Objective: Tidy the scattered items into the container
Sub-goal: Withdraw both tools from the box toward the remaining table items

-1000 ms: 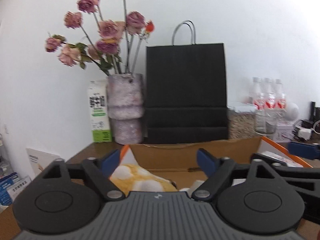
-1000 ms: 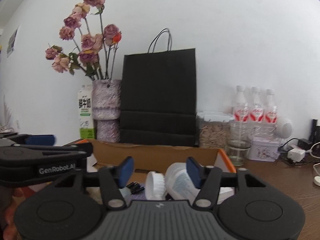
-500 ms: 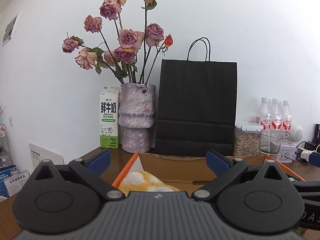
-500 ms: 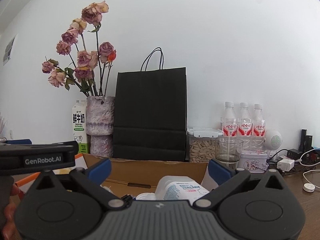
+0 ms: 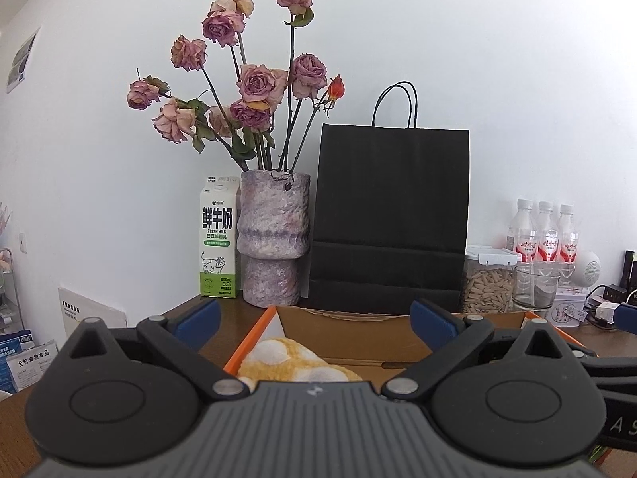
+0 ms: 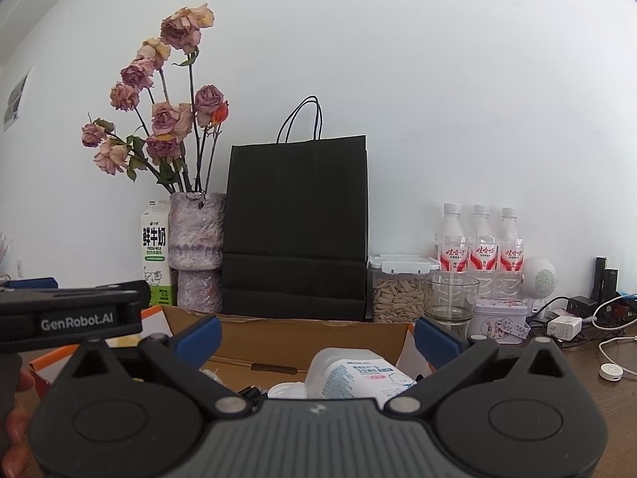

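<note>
An open cardboard box (image 5: 350, 332) with orange flaps sits on the brown table, its far wall (image 6: 310, 338) facing me. A yellow and white plush item (image 5: 294, 362) lies in its left part. In the right wrist view a white plastic bottle (image 6: 358, 374) with a blue label lies on its side in the box, beside a white lid (image 6: 286, 390) and small dark bits. My left gripper (image 5: 314, 314) hangs open over the near edge of the box, nothing between its blue pads. My right gripper (image 6: 316, 332) is wide open above the bottle, pads clear of it.
Behind the box stand a milk carton (image 5: 219, 239), a stone vase of dried roses (image 5: 272, 239), a black paper bag (image 5: 388, 219), a jar of seeds (image 6: 398, 290), a glass (image 6: 450, 302), water bottles (image 6: 481, 239) and chargers with cables (image 6: 577, 318) at the right.
Both grippers' jaws spread wider and both views drew back and up from the box. The white bottle that lay between the right pads now rests free in the box.
</note>
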`<move>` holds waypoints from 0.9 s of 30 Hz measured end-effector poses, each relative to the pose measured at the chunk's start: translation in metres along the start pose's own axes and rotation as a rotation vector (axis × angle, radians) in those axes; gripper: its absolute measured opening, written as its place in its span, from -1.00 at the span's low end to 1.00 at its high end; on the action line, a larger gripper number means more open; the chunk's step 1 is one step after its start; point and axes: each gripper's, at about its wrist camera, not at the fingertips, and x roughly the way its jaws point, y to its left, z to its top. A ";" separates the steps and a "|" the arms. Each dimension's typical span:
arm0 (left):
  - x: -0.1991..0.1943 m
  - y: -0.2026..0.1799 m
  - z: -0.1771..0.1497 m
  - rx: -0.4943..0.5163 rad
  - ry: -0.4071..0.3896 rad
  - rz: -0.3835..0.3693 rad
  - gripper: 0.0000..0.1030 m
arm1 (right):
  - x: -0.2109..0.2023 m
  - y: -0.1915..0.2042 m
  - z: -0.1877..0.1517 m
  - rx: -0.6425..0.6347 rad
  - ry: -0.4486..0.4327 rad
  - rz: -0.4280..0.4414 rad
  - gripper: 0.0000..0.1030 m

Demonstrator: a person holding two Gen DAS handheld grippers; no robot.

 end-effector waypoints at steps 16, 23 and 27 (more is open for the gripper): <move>-0.035 0.023 -0.008 0.017 0.027 0.034 1.00 | -0.037 0.000 -0.006 -0.035 -0.003 0.000 1.00; -0.054 0.033 -0.015 0.034 0.044 0.050 1.00 | -0.059 -0.004 -0.014 -0.039 0.036 0.010 1.00; -0.063 0.038 -0.020 0.048 0.070 0.061 1.00 | -0.068 -0.005 -0.019 -0.042 0.095 0.036 1.00</move>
